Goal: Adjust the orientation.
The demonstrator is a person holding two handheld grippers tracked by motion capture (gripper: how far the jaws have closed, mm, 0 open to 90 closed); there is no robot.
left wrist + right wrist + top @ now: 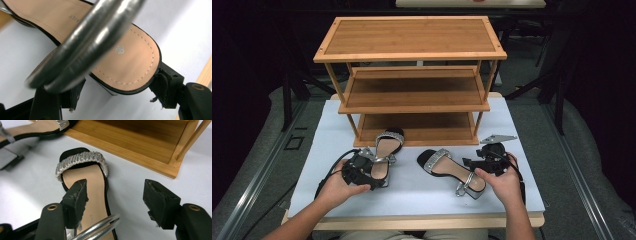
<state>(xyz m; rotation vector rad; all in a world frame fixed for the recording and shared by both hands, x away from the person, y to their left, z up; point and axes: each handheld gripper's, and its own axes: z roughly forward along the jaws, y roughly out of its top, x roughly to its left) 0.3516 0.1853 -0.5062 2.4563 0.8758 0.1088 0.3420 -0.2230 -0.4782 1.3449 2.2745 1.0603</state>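
Two black sandals with tan insoles and silver beaded straps are lying on the white table (522, 200) in front of a three-tier wooden shoe rack (412, 80).

Item one, left sandal (384, 155): its toe is pointing away from the left claw (362, 170) and resting on the edge of the rack's lowest shelf, with the heel end sitting between the claw's jaws. In the left gripper view, the jaws are standing wide on either side of the rounded heel of the insole, the pads close beside its black edge, and no firm press is showing. A silver ankle strap (85, 42) is arching just above the jaws. Printed letters on the insole (72, 17) are reading as "AILY", the beginning being cut off; a small round silver emblem (119, 49) is sitting nearer the heel.

Item two, right sandal (447, 170): it is lying just ahead of the right claw (484, 160), toe pointing away. In the right gripper view, the jaws are standing wide apart and holding nothing; one pad is hovering over the insole, the other over bare table. Faint lettering near that pad is too small to read.
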